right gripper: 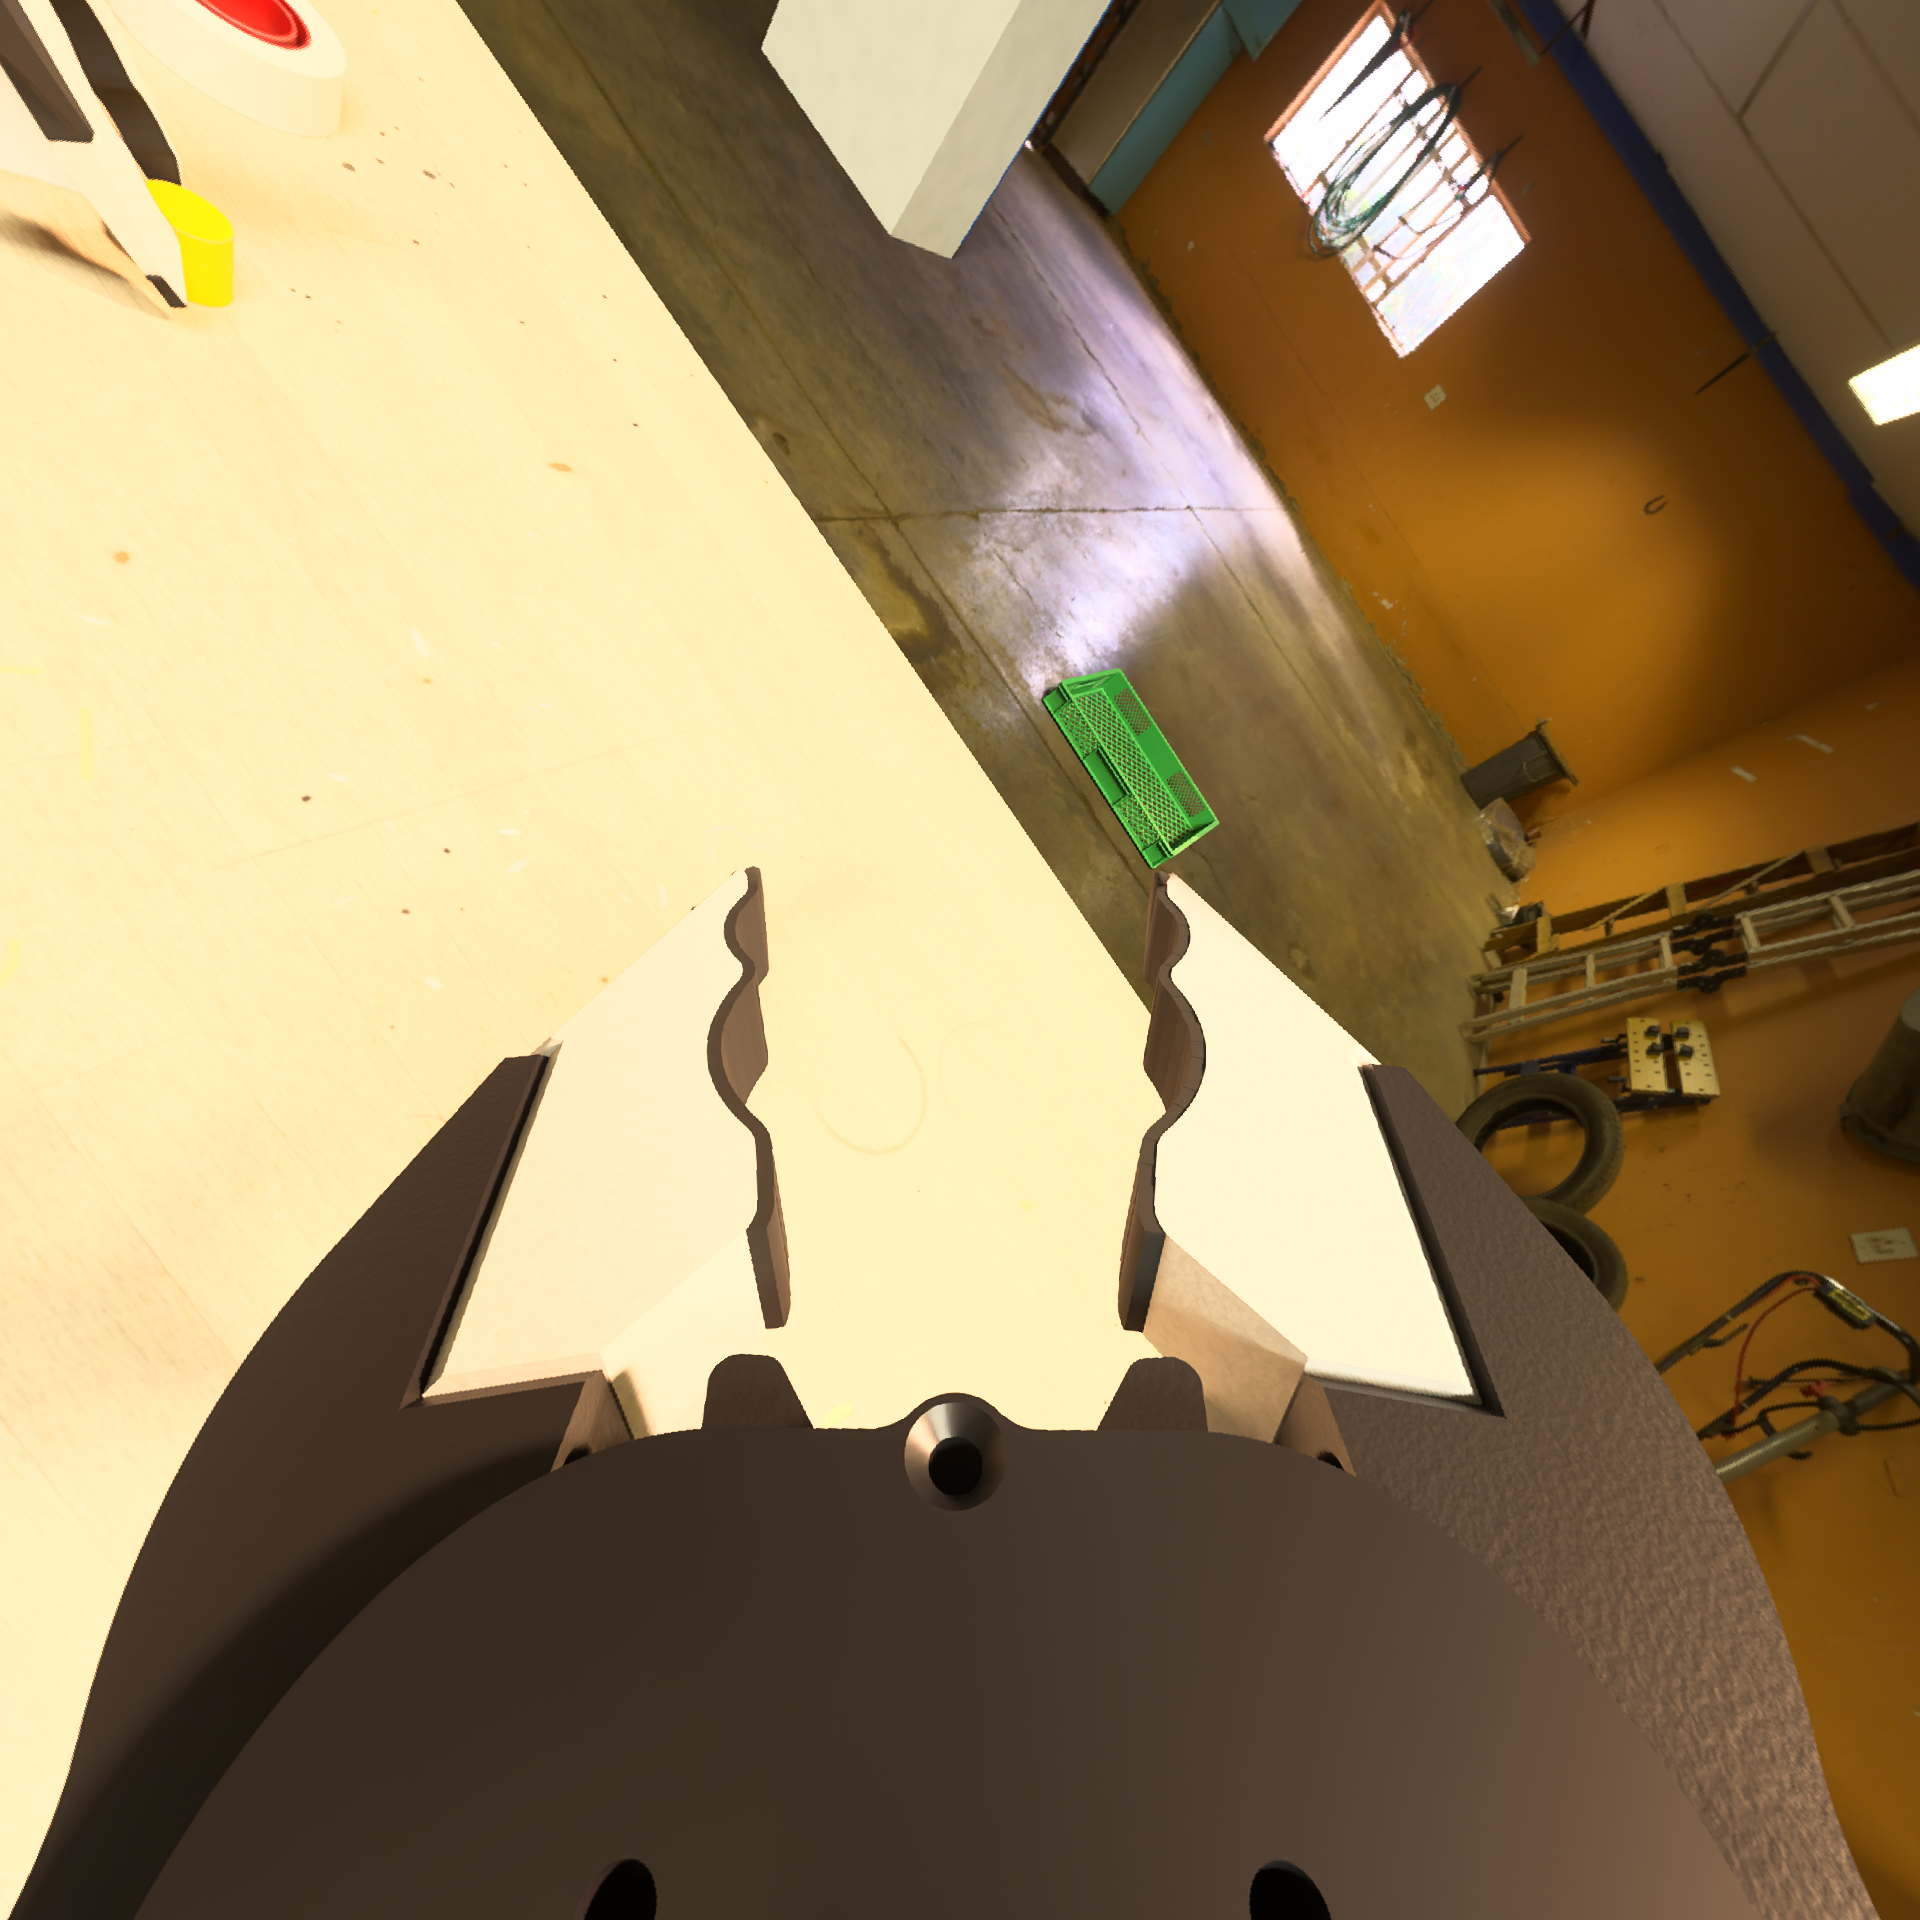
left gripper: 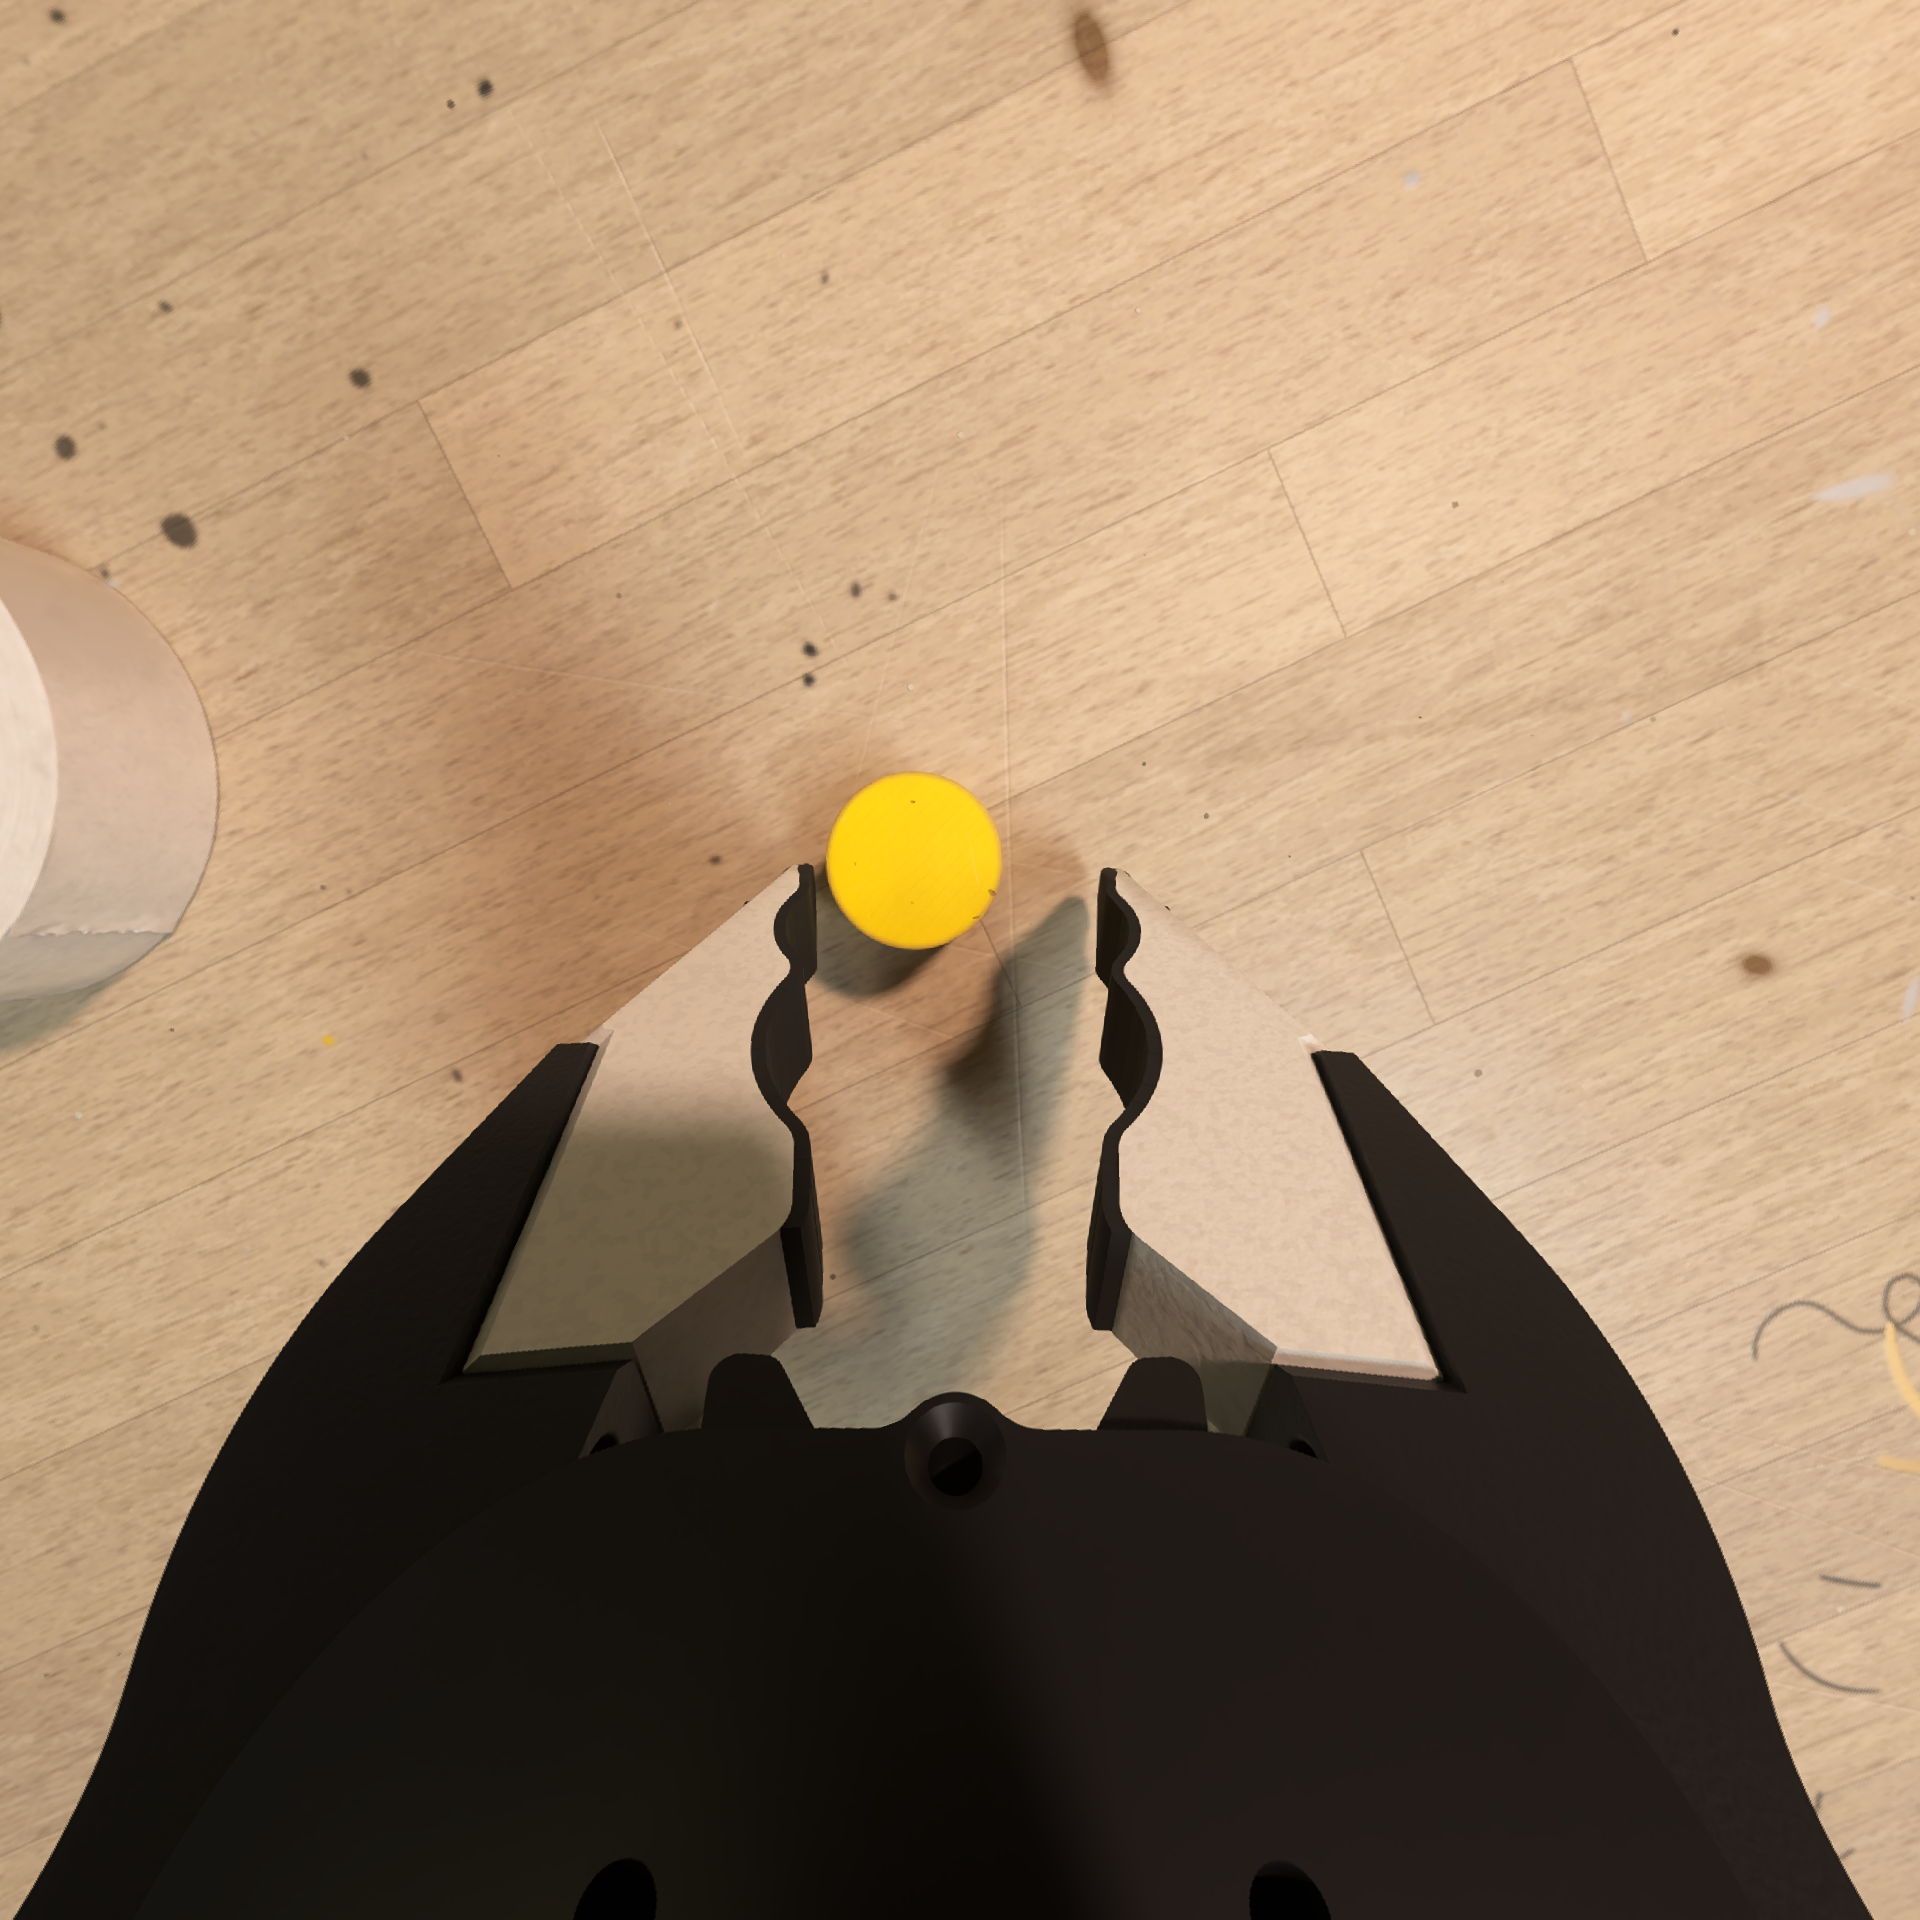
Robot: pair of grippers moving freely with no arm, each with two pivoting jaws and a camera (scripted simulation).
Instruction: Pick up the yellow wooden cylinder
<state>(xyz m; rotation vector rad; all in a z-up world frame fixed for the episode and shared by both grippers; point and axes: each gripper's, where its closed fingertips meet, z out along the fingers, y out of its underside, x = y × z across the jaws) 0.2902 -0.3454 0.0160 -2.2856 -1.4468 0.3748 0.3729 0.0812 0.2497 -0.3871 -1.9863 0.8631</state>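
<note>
The yellow wooden cylinder (left gripper: 913,861) stands upright on the wooden table, seen from above in the left wrist view. My left gripper (left gripper: 954,883) is open and points down at it. The cylinder sits just ahead of the fingertips, close to the left finger (left gripper: 795,914), and is not between the jaws. In the right wrist view the cylinder (right gripper: 203,241) shows far off at the top left, with the left gripper's finger (right gripper: 125,208) beside it. My right gripper (right gripper: 958,883) is open and empty, over the table near its edge.
A pale roll of tape (left gripper: 73,769) lies on the table to the left of the left gripper. A white ring with a red centre (right gripper: 255,47) lies beyond the cylinder. The table edge (right gripper: 831,530) runs diagonally. A green crate (right gripper: 1127,764) lies on the floor below.
</note>
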